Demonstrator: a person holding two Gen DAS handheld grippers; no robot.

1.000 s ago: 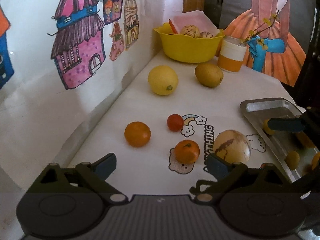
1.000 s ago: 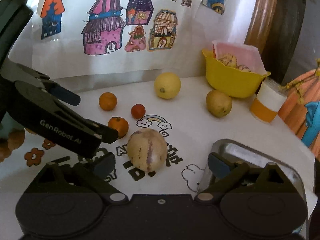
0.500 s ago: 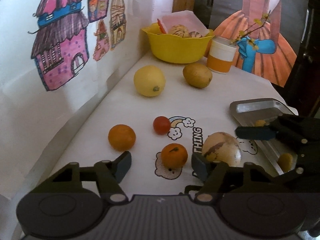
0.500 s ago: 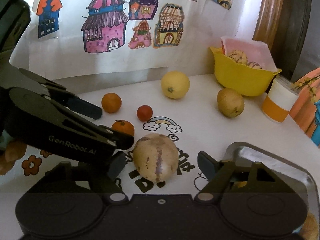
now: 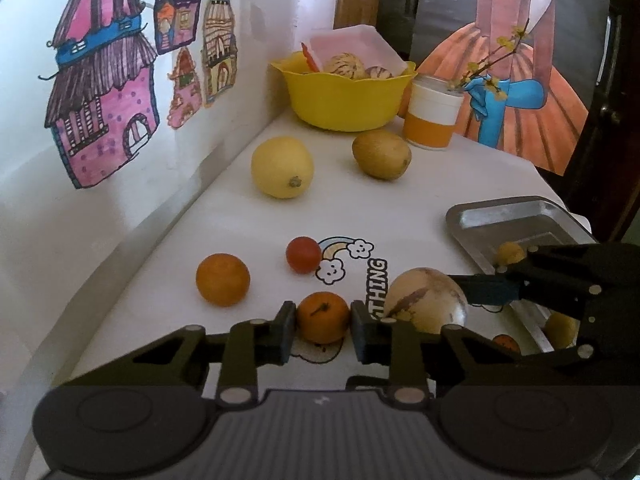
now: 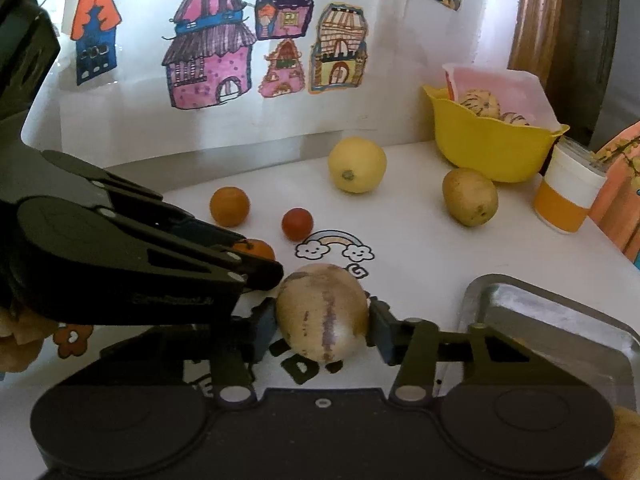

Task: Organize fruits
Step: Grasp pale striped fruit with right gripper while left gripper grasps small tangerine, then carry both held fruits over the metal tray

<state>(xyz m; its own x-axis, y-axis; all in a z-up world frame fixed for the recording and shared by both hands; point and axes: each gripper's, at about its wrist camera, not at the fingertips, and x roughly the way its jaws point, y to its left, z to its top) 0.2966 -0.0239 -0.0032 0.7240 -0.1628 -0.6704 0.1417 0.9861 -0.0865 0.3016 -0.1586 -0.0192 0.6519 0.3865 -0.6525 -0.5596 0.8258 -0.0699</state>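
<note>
Now the left claw pinches a small orange mandarin with a dark stem dimple, and the right claw clamps a pale, purple-streaked melon — both fruits low over the white bench, just beside the metal tray. From the right wrist view the mandarin is mostly hidden behind the left claw's arm. Whether either fruit has left the bench, I cannot tell. Small yellow fruits lie in the tray, partly covered — beyond the tray, a yellow bowl holds striped fruits and a pink container.
</note>
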